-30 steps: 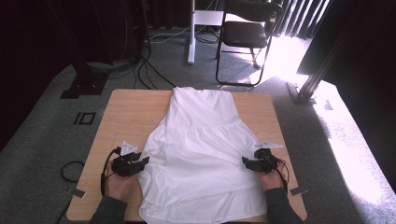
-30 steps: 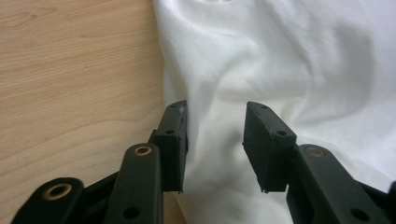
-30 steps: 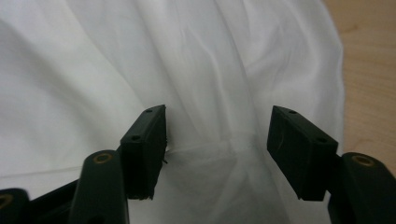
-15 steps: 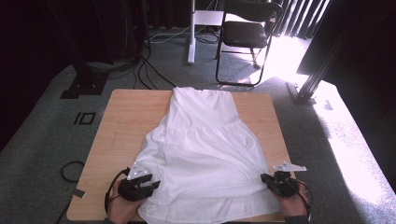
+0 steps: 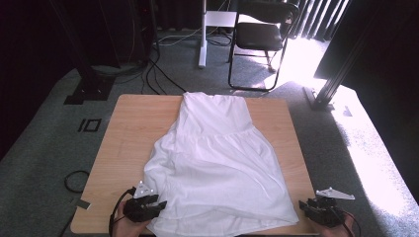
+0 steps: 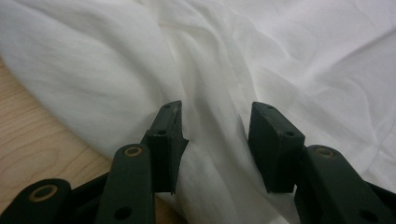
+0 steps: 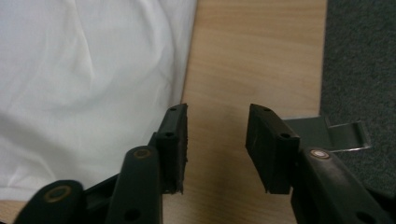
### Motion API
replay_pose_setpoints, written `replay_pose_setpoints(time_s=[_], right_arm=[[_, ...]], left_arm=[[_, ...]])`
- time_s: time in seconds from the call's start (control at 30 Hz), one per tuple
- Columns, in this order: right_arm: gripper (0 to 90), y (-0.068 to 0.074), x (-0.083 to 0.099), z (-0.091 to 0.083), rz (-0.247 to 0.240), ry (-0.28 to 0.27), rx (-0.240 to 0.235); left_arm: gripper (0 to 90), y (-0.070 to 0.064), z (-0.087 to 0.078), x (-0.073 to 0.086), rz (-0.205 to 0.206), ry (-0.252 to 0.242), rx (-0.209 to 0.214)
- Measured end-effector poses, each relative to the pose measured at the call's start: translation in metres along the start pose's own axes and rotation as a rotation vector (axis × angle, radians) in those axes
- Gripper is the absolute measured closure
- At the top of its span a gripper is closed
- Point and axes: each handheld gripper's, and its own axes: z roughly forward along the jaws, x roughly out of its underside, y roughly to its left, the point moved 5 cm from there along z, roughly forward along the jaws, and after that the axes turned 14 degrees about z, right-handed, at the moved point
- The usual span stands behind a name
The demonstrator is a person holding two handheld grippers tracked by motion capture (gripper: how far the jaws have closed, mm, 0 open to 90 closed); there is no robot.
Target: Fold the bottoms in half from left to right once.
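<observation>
A white dress point(image 5: 217, 158) lies spread flat on the wooden table point(image 5: 133, 128), its narrow top at the far edge and its wide hem at the near edge. My left gripper point(image 5: 155, 205) sits at the hem's near left corner. In the left gripper view its jaws stand open over a fold of the dress point(image 6: 215, 121), with cloth between them and not pinched. My right gripper point(image 5: 309, 207) is at the table's near right corner, open over bare wood point(image 7: 219, 140). The dress edge point(image 7: 93, 93) lies just left of its jaws.
A black folding chair point(image 5: 259, 37) and a white stand point(image 5: 202, 34) are on the carpet beyond the table. Cables point(image 5: 158, 69) run across the floor at the back left. A black frame leg point(image 5: 336, 74) stands to the right. A metal bracket point(image 7: 331, 133) sticks out at the table's right edge.
Both grippers have drawn back toward the near edge of the table, from the sides of the dress down to its hem corners. The right one now lies off the cloth.
</observation>
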Motion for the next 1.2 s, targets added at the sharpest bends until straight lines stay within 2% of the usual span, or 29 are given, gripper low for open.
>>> replay_pose_setpoints(time_s=[0.13,0.3,0.4,0.47,0.5,0.53,0.67,0.77,0.87,0.97,1.0,1.03,1.07,1.1,1.2], right_arm=[[51.0,0.013,-0.009,0.004,-0.02,-0.051,-0.068],[54.2,0.032,-0.032,0.022,-0.064,-0.119,-0.129],[60.7,0.042,-0.052,0.034,-0.084,-0.145,-0.152],[63.7,0.05,-0.067,0.043,-0.101,-0.164,-0.173],[65.0,0.054,-0.074,0.049,-0.107,-0.161,-0.181],[65.1,0.059,-0.081,0.054,-0.123,-0.156,-0.185],[62.3,0.078,-0.111,0.078,-0.192,-0.156,-0.188],[59.5,0.087,-0.133,0.095,-0.181,-0.146,-0.202],[56.5,0.096,-0.153,0.112,-0.152,-0.134,-0.238],[54.8,0.106,-0.169,0.131,-0.126,-0.114,-0.254],[54.8,0.106,-0.169,0.131,-0.126,-0.114,-0.254],[53.7,0.109,-0.173,0.137,-0.124,-0.11,-0.25],[52.0,0.116,-0.182,0.151,-0.099,-0.093,-0.271],[51.1,0.12,-0.185,0.157,-0.089,-0.087,-0.284],[47.9,0.135,-0.188,0.173,-0.113,-0.06,-0.291]], left_arm=[[51.7,0.006,-0.004,-0.005,-0.027,-0.044,-0.021],[47.8,0.021,-0.009,-0.026,-0.009,-0.098,-0.083],[45.2,0.037,-0.01,-0.042,-0.007,-0.134,-0.125],[44.0,0.051,-0.01,-0.053,-0.039,-0.174,-0.138],[43.4,0.06,-0.009,-0.057,-0.059,-0.177,-0.146],[43.1,0.068,-0.007,-0.061,-0.069,-0.177,-0.168],[42.6,0.097,0.003,-0.079,-0.064,-0.154,-0.206],[40.3,0.118,0.016,-0.09,-0.061,-0.134,-0.218],[39.2,0.134,0.031,-0.09,-0.116,-0.128,-0.183],[38.2,0.14,0.043,-0.086,-0.137,-0.096,-0.166],[38.2,0.14,0.043,-0.086,-0.137,-0.096,-0.166],[38.2,0.143,0.051,-0.083,-0.137,-0.063,-0.171],[38.3,0.143,0.054,-0.082,-0.144,-0.056,-0.164],[38.6,0.144,0.057,-0.081,-0.15,-0.048,-0.157],[41.7,0.145,0.066,-0.078,-0.161,-0.01,-0.149]])
